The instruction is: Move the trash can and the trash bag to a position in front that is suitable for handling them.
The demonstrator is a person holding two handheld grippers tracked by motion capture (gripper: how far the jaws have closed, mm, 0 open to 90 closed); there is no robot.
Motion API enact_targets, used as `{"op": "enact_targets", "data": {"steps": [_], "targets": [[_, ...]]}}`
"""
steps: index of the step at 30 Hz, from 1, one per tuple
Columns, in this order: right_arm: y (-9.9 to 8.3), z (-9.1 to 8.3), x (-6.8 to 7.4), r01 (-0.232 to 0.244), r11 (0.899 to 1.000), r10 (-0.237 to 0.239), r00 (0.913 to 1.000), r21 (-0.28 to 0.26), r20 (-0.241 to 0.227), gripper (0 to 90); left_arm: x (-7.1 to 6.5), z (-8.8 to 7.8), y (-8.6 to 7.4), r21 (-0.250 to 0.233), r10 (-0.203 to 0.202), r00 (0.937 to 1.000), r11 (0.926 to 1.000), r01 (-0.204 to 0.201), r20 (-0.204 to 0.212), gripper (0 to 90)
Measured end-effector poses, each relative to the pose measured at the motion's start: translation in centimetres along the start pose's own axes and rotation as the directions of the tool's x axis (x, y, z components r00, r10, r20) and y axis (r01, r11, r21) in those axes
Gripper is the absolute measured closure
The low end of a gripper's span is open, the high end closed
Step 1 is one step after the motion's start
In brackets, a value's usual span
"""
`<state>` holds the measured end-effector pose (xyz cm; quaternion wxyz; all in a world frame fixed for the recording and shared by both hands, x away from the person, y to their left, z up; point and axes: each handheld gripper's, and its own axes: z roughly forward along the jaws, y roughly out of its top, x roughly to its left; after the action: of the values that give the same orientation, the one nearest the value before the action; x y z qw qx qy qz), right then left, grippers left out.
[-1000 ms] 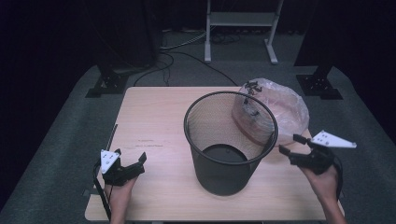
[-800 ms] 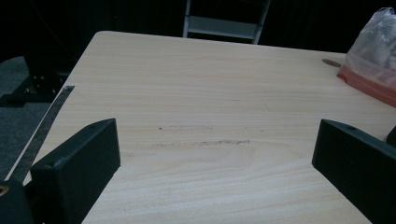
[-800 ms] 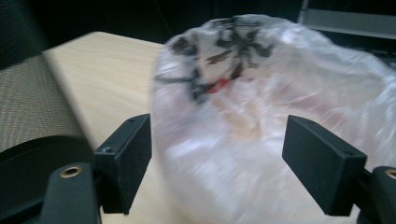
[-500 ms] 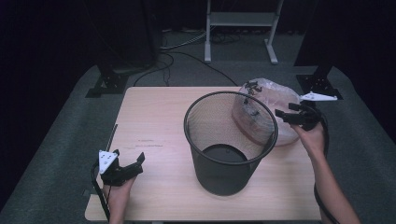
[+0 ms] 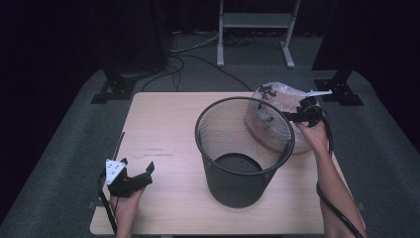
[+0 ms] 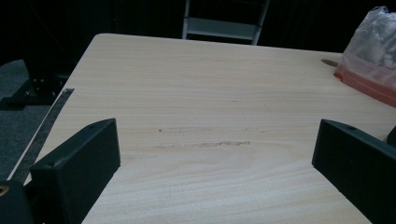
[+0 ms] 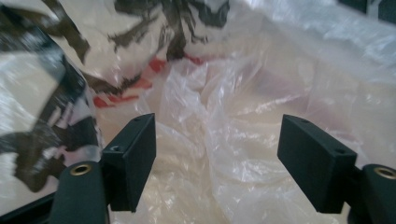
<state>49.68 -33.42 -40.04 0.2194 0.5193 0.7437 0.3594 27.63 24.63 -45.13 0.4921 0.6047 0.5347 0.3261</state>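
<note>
A black wire-mesh wastebasket (image 5: pixel 242 148) stands upright in the middle of the wooden table (image 5: pixel 163 124). Behind it to the right lies a crumpled clear plastic bag (image 5: pixel 277 101) with black and red print. My right gripper (image 5: pixel 289 116) is at the bag's right side and points into it. Its jaws have just been closing a little but stand open (image 7: pixel 219 135), with loose folds of the bag (image 7: pixel 243 84) between them and the pads not pressing. My left gripper (image 5: pixel 137 164) rests open near the table's front left, over bare wood (image 6: pixel 217 140). The bag (image 6: pixel 373 56) shows far right.
The basket stands between the two hands. A pale metal frame (image 5: pixel 252 20) and dark stand bases (image 5: pixel 116 87) sit on the grey floor behind the table, with cables (image 5: pixel 198 54) running between them. A thin dark strip (image 5: pixel 119 144) lies by the table's left edge.
My right gripper has moved from the table's front right edge back to the plastic bag and now points into it. The left gripper has stayed put.
</note>
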Motion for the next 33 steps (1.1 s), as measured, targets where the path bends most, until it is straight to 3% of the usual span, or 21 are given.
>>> {"op": "enact_targets", "data": {"steps": [8,12,13,17,22,24,29,33], "targets": [[-0.7,2.5,0.8,0.018,0.992,-0.023,0.9991,0.128,0.036,27.9,0.3,-0.2,0.1,-0.011,-0.012,0.9999,0.9999,0.012,0.000,0.0],[-1.1,3.4,1.3,0.029,0.986,-0.033,0.9991,0.163,0.027,28.3,0.4,-0.1,0.1,-0.010,-0.015,0.9999,0.9998,0.015,0.000,0.0],[-1.5,4.2,1.6,0.034,0.980,-0.038,0.9991,0.195,0.019,29.5,0.4,-0.1,0.1,-0.009,-0.013,0.9999,0.9999,0.013,0.000,0.0],[-2.6,5.2,1.8,0.028,0.972,-0.033,0.9994,0.233,0.014,30.4,0.5,-0.1,0.2,-0.010,-0.014,0.9999,0.9999,0.014,0.000,0.0],[-3.7,5.6,2.1,0.024,0.972,-0.028,0.9995,0.232,0.014,34.2,0.5,-0.2,0.1,-0.012,-0.017,0.9999,0.9998,0.017,0.000,0.0],[-4.2,5.4,2.2,0.021,0.978,-0.027,0.9994,0.206,0.022,36.1,0.5,-0.2,0.1,-0.011,-0.018,0.9998,0.9998,0.018,0.000,0.0],[-5.2,4.6,2.4,0.019,0.988,-0.023,0.9994,0.150,0.025,54.7,0.4,-0.1,0.0,-0.008,-0.021,0.9998,0.9997,0.021,0.001,0.0],[-6.1,3.7,2.4,0.017,0.992,-0.019,0.9996,0.123,0.021,81.5,0.4,-0.1,0.0,-0.006,-0.021,0.9998,0.9998,0.021,0.002,0.0]]}}
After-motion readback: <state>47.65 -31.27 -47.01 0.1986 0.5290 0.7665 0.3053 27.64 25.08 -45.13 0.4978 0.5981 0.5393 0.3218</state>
